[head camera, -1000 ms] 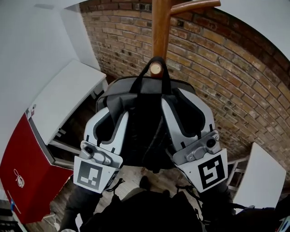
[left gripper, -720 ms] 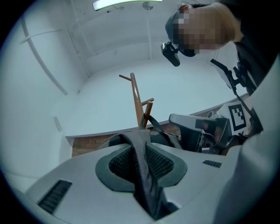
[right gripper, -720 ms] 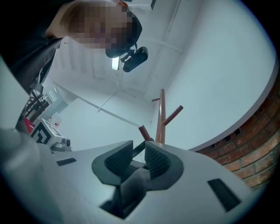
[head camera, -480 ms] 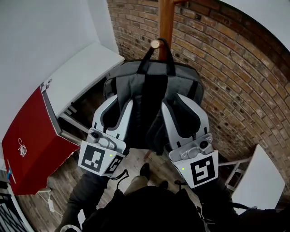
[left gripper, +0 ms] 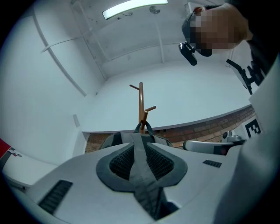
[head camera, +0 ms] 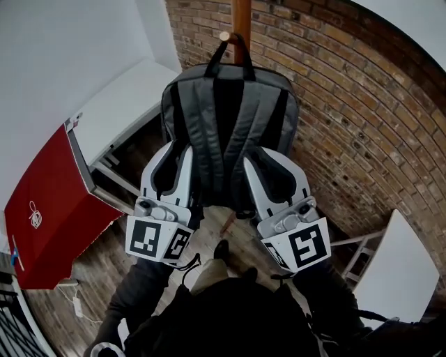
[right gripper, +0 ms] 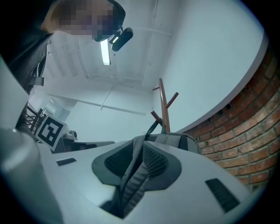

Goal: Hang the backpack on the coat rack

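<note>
The backpack (head camera: 226, 118) hung on the rack (head camera: 241, 17), against the brick wall (head camera: 348, 104). Its top loop (head camera: 216, 54) was hooked over a peg (head camera: 224, 36) on the wooden post, and its back panel faced the person, clear of the wood floor (head camera: 209, 240).

Both grippers were held up at the lower part of the pack, side by side, each pointing up toward the peg. The left gripper (head camera: 180, 148) had the left strap (head camera: 182, 104) running down into its jaws. In the left gripper view the left gripper (left gripper: 141, 146) had that grey strap (left gripper: 142, 175) lying flat between its pads, touching them on both sides. These jaws had just been opening a little, with the strap between them.

The right gripper (head camera: 263, 152) had its jaws closed on the right strap (head camera: 261, 111). In the right gripper view the right gripper (right gripper: 139, 144) showed that strap (right gripper: 133, 175) bunched and folded in the narrow gap between the pads.

A red cabinet (head camera: 49, 216) stood by the white wall at the left, well apart from the pack.
</note>
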The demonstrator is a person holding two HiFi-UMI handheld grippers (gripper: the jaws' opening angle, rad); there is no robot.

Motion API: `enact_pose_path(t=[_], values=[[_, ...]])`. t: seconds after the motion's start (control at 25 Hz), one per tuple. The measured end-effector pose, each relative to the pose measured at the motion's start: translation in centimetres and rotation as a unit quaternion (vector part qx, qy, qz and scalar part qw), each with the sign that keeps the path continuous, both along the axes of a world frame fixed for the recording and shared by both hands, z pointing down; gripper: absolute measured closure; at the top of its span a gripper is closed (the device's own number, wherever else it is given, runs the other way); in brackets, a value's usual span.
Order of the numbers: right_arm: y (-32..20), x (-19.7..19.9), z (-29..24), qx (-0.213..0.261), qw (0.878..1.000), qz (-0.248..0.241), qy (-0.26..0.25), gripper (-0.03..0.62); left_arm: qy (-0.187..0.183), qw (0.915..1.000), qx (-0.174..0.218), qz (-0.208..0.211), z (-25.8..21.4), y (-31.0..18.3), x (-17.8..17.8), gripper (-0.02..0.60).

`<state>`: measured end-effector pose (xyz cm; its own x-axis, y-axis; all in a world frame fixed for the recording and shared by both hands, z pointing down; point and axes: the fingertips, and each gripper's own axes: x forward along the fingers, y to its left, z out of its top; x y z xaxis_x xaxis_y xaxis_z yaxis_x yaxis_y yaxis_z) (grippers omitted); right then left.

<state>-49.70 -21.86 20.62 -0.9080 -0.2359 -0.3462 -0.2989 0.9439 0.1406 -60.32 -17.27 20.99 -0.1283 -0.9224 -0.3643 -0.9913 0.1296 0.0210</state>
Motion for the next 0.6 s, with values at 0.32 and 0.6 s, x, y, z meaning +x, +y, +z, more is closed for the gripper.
enact_pose_path(t=[0.32, 0.6], values=[[1.1, 0.2, 3.9, -0.047, 0.999, -0.018, 0.021, 0.548, -0.003, 0.9993, -0.037, -0.001, 3.4, 1.0, 3.5, 0.572], [2.8, 0.5, 3.5, -0.049, 0.998, -0.038, 0.019, 0.565, -0.012, 0.9979, -0.061, -0.017, 4.1, 1.7, 5.5, 0.572]])
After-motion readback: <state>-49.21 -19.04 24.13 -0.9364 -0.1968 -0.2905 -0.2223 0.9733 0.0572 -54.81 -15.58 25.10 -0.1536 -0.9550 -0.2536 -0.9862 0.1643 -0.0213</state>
